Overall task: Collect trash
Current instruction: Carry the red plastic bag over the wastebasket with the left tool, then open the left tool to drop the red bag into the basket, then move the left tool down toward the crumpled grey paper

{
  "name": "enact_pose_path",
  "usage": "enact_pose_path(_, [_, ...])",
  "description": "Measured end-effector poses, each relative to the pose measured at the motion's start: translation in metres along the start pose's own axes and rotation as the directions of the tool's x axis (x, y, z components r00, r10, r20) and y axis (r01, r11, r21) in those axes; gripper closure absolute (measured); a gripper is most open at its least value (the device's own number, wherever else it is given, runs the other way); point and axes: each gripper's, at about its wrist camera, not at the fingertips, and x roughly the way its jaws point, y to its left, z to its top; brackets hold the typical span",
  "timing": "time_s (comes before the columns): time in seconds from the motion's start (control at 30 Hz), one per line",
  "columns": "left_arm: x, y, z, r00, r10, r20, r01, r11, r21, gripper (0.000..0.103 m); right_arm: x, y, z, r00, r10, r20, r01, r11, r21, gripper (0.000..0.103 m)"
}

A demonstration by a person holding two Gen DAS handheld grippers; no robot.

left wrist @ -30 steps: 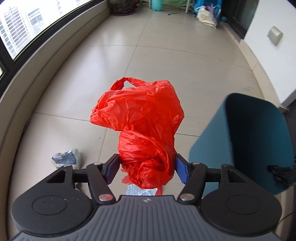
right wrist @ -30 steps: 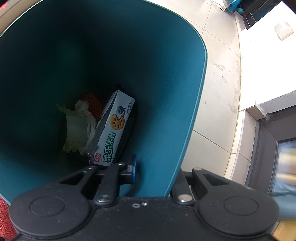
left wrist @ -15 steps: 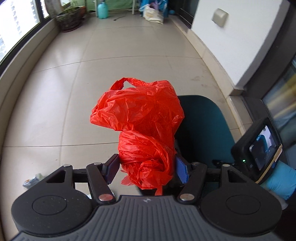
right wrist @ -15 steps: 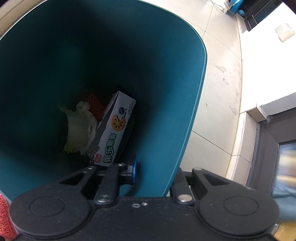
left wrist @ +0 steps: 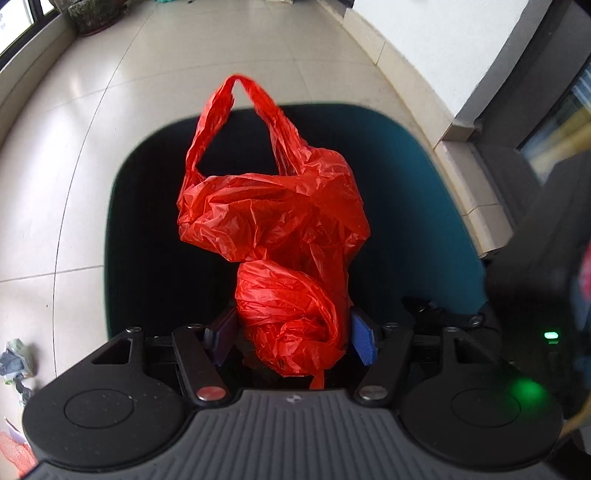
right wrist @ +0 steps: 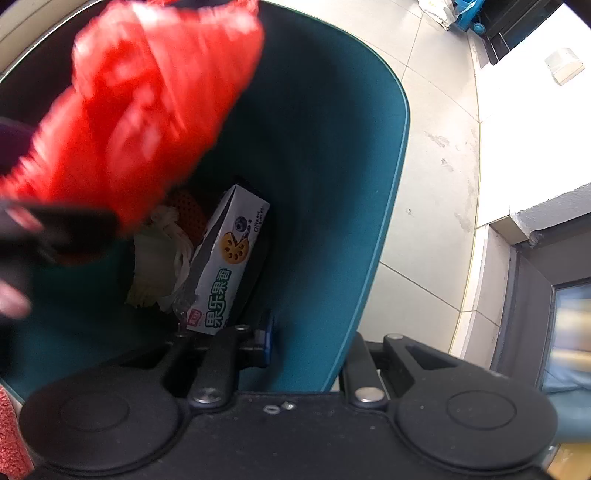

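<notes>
A crumpled red plastic bag [left wrist: 288, 236] is clamped between the blue pads of my left gripper [left wrist: 290, 338], which is shut on it. It hangs right over the mouth of the teal trash bin [left wrist: 436, 206]. From the right wrist the same red bag [right wrist: 140, 110] shows blurred at the upper left, above the bin's opening. My right gripper [right wrist: 306, 343] is shut on the teal bin's wall [right wrist: 332, 184], one finger inside and one outside. At the bottom of the bin lie a white snack box [right wrist: 225, 266] and pale crumpled scraps [right wrist: 162, 266].
Crumpled litter [left wrist: 16, 363] lies on the beige tile floor at the left. A potted plant [left wrist: 92, 14] stands by the window ledge at far left. A white wall and dark door frame [left wrist: 524, 92] run along the right.
My left gripper carried the red bag rightward and down, from beside the bin to directly over its opening. The bag now enters the right wrist view. The right gripper and bin stayed put.
</notes>
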Motion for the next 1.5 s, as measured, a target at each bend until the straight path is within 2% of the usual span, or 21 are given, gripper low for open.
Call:
enact_pose_path(0.3, [0.031,-0.009,0.001,0.999,0.027,-0.021,-0.027,1.0,-0.006,0.037,0.0,0.0,0.002,1.0,0.007,0.002,-0.007,1.0,0.001,0.088])
enact_pose_path(0.43, [0.024,-0.003,-0.003,1.0,0.027,0.001,-0.027,1.0,-0.009,0.028,-0.001,-0.003,0.002,1.0,0.01,0.003,-0.01,1.0,0.003,0.088])
enact_pose_path(0.57, [0.019,0.0,-0.006,1.0,0.018,0.011,-0.018,1.0,-0.021,0.028,-0.001,-0.005,0.0,1.0,0.016,0.006,-0.016,1.0,0.001,0.088])
enact_pose_path(0.63, [0.013,0.002,-0.006,1.0,0.022,0.019,-0.022,0.999,-0.024,0.028,-0.002,-0.006,0.0,1.0,0.017,0.007,-0.017,1.0,-0.003,0.088])
enact_pose_path(0.73, [-0.004,0.008,-0.008,0.999,-0.012,0.033,0.013,0.999,-0.032,0.028,-0.002,-0.006,0.0,1.0,0.017,0.006,-0.017,1.0,-0.007,0.088])
enact_pose_path(0.77, [-0.011,0.009,-0.008,0.999,0.003,0.045,-0.001,1.0,-0.031,0.028,-0.002,-0.005,0.0,1.0,0.016,0.006,-0.016,1.0,-0.008,0.088])
enact_pose_path(0.97, [-0.058,0.023,-0.007,0.993,-0.014,0.115,0.021,0.998,-0.056,0.028,-0.003,-0.003,0.0,1.0,0.016,0.003,-0.016,1.0,-0.014,0.088])
enact_pose_path(1.1, [-0.086,0.041,-0.008,0.987,0.022,0.157,-0.009,0.996,-0.083,0.027,-0.002,-0.001,0.001,1.0,0.014,-0.001,-0.014,1.0,-0.018,0.088])
enact_pose_path(1.17, [-0.099,0.055,-0.011,0.984,0.052,0.173,-0.034,0.994,-0.108,0.022,-0.002,0.0,0.001,1.0,0.014,-0.003,-0.014,1.0,-0.02,0.087])
enact_pose_path(1.23, [-0.109,0.07,-0.014,0.979,0.089,0.185,-0.066,0.989,-0.13,0.022,-0.001,0.0,0.001,1.0,0.014,-0.004,-0.014,1.0,-0.017,0.087])
enact_pose_path(1.5, [-0.137,0.152,-0.042,0.962,0.213,0.171,-0.166,0.953,-0.253,0.022,0.001,0.003,0.002,1.0,0.004,-0.013,-0.004,1.0,-0.022,0.087])
